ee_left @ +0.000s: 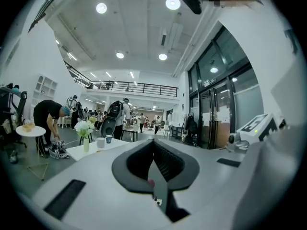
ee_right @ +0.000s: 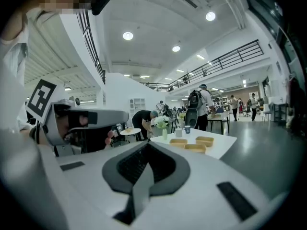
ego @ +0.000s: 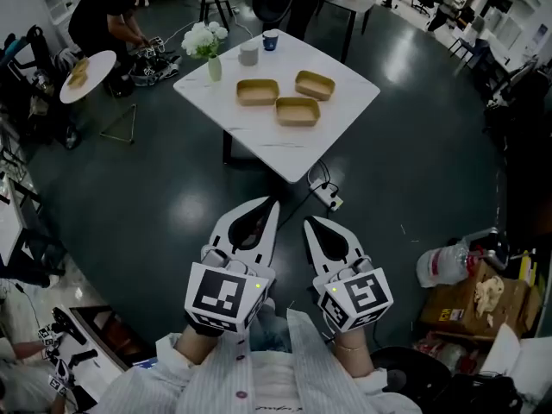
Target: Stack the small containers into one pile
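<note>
Left gripper (ego: 272, 205) and right gripper (ego: 309, 222), both pressed together and empty, hang well short of the table (ego: 267, 145). Three containers (ego: 297, 110) on it lie unstacked; all stacking remains.

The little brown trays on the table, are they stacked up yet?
Nothing looks done yet: the three containers lie side by side on the white table, none on top of another. Nothing is in hand: the left gripper and the right gripper are both shut and empty, short of the table. Left to do: all the piling into one stack.
</note>
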Demonstrator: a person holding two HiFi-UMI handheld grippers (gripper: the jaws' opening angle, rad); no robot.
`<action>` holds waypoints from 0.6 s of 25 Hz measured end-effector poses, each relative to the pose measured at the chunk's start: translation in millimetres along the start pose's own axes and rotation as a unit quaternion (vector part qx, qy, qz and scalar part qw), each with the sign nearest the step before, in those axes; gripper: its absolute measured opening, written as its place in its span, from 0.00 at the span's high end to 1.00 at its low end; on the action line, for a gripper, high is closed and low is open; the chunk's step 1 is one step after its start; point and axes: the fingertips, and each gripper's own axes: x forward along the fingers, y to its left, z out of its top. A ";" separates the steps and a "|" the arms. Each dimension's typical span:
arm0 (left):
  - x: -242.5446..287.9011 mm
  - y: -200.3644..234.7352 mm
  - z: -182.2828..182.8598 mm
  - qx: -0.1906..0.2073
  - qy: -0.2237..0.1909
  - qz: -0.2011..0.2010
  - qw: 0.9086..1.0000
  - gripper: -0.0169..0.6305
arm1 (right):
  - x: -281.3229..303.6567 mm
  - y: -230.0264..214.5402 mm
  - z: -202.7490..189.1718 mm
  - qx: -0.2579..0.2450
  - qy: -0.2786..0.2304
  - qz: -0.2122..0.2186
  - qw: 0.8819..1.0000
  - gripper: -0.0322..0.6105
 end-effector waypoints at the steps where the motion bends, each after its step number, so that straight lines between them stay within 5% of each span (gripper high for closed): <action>1: -2.7 0.8 0.8 0.000 -0.002 0.005 1.000 0.95 | -2.5 0.1 -0.8 -0.001 -0.001 0.002 1.000 0.93; 15: 13.1 26.5 -3.6 -0.002 -0.008 0.050 0.999 0.95 | 13.8 -24.5 -9.4 0.001 0.004 0.018 1.000 0.93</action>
